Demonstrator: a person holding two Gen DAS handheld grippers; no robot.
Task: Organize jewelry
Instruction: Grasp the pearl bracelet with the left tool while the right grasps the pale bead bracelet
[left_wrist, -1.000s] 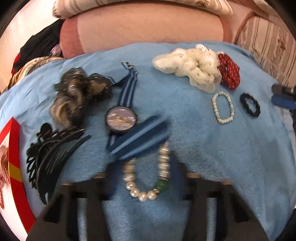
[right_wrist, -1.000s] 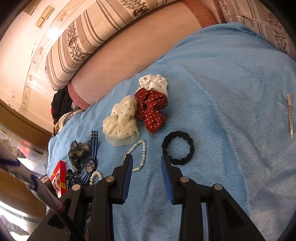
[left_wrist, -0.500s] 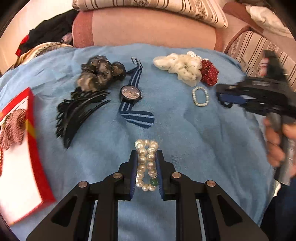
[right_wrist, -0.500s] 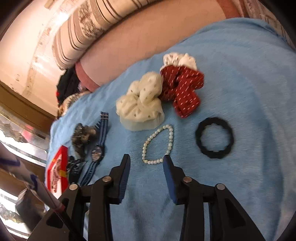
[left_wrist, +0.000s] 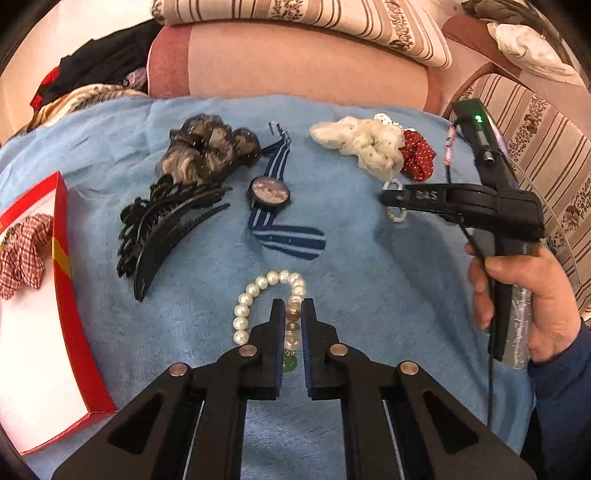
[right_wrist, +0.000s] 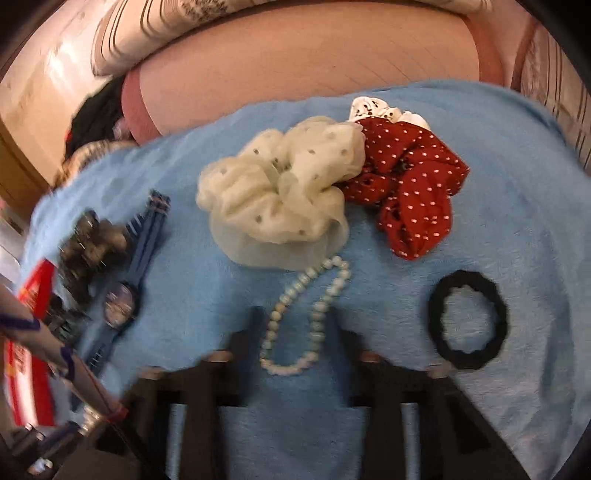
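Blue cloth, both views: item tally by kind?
Scrunchies: 4 (grey, cream, red, white dotted, half hidden)
Bracelets: 2 (pearl, pale bead)
Watch: 1
Hair claw: 1
Black hair tie: 1
Total: 9

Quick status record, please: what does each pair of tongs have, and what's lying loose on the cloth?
left tongs: shut on one strand of the pearl bracelet
right tongs: jaws have just been closing, bead bracelet between them; contact too blurred to tell
box: open, checked scrunchie inside
loose on cloth: watch, claw clip, hair tie, cream scrunchie, red scrunchie, dark scrunchie
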